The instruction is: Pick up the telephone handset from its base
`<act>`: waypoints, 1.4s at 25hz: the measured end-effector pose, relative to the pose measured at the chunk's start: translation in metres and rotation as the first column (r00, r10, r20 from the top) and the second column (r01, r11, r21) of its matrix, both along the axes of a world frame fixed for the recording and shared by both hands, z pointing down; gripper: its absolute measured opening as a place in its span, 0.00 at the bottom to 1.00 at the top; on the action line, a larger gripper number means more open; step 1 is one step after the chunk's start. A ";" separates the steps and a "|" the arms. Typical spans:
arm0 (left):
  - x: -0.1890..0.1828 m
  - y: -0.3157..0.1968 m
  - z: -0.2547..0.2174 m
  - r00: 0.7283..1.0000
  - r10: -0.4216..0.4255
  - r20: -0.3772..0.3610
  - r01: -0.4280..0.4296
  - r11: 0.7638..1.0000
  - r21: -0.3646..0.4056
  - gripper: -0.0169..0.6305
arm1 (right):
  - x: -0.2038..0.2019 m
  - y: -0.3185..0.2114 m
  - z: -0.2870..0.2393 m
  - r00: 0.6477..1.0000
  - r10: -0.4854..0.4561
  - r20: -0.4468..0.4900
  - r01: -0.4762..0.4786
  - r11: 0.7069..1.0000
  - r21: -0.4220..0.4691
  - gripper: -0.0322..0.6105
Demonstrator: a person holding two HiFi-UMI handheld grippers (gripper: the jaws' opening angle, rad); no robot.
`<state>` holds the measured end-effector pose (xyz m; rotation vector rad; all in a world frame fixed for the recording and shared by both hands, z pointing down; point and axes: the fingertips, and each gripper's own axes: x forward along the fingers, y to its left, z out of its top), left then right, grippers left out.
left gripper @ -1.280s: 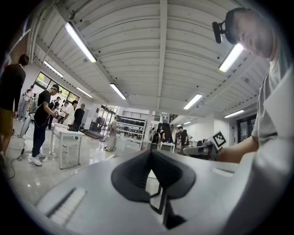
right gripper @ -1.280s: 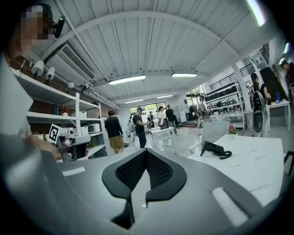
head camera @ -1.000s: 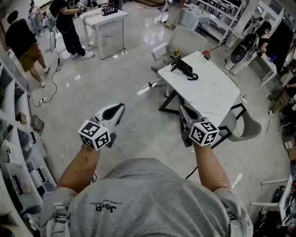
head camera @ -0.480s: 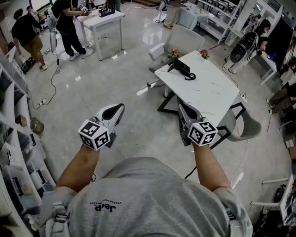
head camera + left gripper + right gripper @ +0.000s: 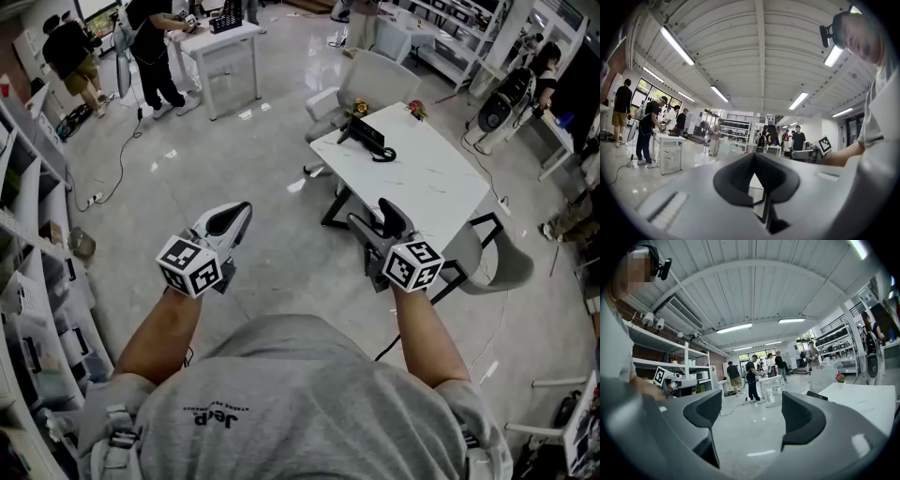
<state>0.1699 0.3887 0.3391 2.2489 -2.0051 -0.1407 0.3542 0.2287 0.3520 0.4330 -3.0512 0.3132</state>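
Note:
A black telephone point(image 5: 371, 141) stands at the far end of the white marble-look table point(image 5: 431, 187), its handset lying across the base and a coiled cord beside it. Both grippers are held level in front of the person, well short of the phone. My right gripper point(image 5: 372, 217) hovers by the table's near corner; its jaws are opening, with nothing between them. In the right gripper view point(image 5: 752, 416) the table point(image 5: 865, 399) and the dark phone point(image 5: 816, 395) lie ahead to the right. My left gripper point(image 5: 234, 215) is over bare floor, pads together point(image 5: 754, 161).
A grey chair point(image 5: 370, 80) stands behind the table and another point(image 5: 502, 262) at its right side. Shelving point(image 5: 33, 281) lines the left wall. Far back, people stand round a small white table point(image 5: 225, 42). A cable point(image 5: 117, 169) trails over the floor.
My right gripper's jaws have gone from shut to wide apart. Both grippers have edged forward toward the table. The left gripper stays shut.

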 end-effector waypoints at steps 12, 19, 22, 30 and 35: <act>0.009 -0.022 0.007 0.998 -0.064 0.001 0.064 0.998 -0.007 0.12 | 0.005 -0.045 0.011 1.000 -0.025 -0.012 0.025 1.000 0.008 0.64; -0.062 -0.059 0.022 0.999 -0.028 -0.020 0.028 1.000 0.012 0.12 | -0.063 -0.075 0.022 0.999 0.001 -0.038 0.000 1.000 0.023 0.64; -0.117 -0.087 0.024 1.000 0.017 -0.010 -0.017 0.999 0.033 0.12 | -0.110 -0.099 0.023 0.998 0.047 -0.043 -0.045 0.998 0.042 0.64; -0.290 -0.161 0.005 0.989 0.143 0.024 -0.143 0.989 0.023 0.12 | -0.259 -0.154 0.007 0.984 0.176 -0.021 -0.175 0.984 0.042 0.64; -0.366 -0.195 0.004 0.982 0.186 0.012 -0.186 0.982 0.009 0.12 | -0.319 -0.187 0.002 0.971 0.240 -0.025 -0.239 0.970 0.038 0.64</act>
